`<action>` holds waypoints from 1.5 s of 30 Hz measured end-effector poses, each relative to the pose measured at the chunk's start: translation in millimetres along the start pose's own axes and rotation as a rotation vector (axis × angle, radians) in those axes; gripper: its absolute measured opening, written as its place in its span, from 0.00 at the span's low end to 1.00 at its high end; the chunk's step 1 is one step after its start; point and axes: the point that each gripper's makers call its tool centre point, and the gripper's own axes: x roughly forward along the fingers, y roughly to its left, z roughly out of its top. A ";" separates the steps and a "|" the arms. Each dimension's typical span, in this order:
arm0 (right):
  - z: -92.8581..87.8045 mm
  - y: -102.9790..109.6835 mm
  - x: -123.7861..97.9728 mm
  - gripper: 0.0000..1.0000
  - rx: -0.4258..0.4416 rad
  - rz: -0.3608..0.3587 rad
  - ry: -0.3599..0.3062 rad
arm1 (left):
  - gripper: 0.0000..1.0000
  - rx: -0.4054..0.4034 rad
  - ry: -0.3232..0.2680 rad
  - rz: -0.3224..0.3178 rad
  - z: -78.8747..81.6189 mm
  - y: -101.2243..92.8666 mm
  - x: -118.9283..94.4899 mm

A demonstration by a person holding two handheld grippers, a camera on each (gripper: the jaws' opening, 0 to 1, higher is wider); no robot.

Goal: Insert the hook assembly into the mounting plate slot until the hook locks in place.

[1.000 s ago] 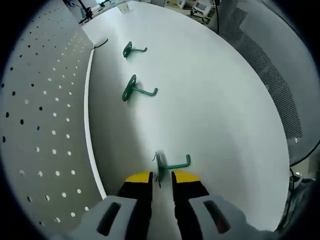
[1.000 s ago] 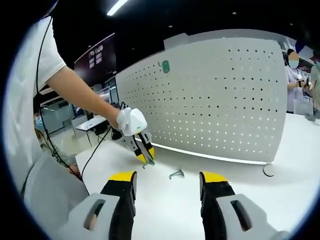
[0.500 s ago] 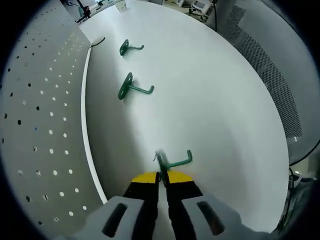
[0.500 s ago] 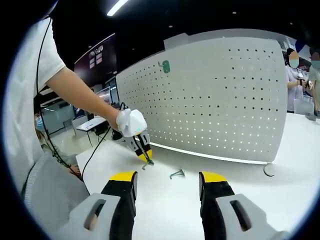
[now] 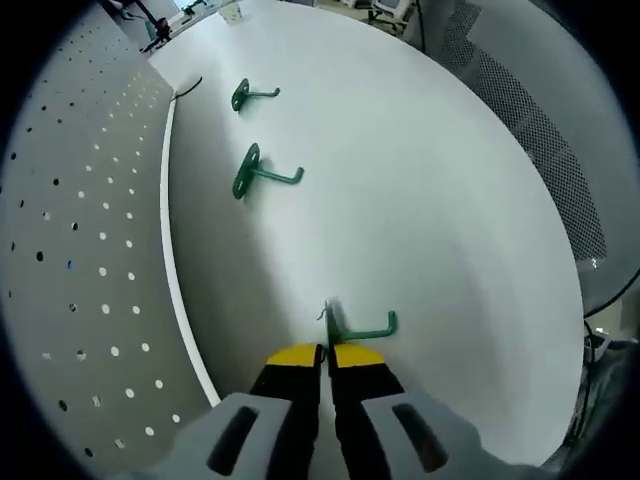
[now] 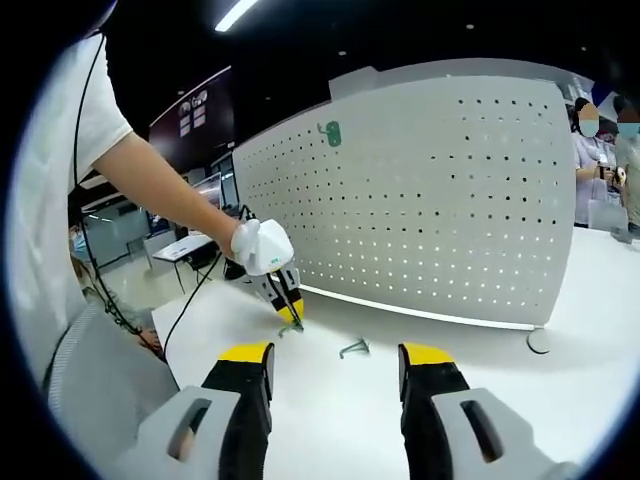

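Where pegboard [image 5: 80, 250] stands, spare hooks [image 5: 262, 172] lie.

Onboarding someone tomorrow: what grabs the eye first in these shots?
The left claw, shut on a green hook on the white table. Two more green hooks lie further along, beside the white pegboard, where one hook already hangs high up.

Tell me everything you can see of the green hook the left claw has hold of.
The green hook looks like painted metal: a thin flat mounting plate standing edge-on, with a slim rod running out to an upturned tip. The left claw is shut on the plate's lower edge. It sits at the white table; whether it is lifted is unclear.
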 end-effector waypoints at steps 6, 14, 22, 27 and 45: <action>-0.3 0.7 0.4 0.48 0.001 0.001 0.004 | 0.02 -0.035 -0.020 -0.021 -0.8 -0.9 -1.3; -2.0 -0.2 0.6 0.48 0.000 0.000 0.011 | 0.01 -0.055 -0.037 -0.021 -1.9 -0.9 -1.1; -1.8 -0.7 0.5 0.47 0.004 0.000 0.008 | 0.01 -0.144 -0.110 0.006 -1.1 4.4 -9.1; -1.9 -1.3 0.3 0.48 0.005 -0.002 0.007 | 0.01 -0.193 -0.134 0.037 -3.2 8.8 -13.9; 2.4 1.4 -0.3 0.48 0.001 0.005 -0.011 | 0.01 -0.399 -0.401 0.224 23.6 29.8 -58.4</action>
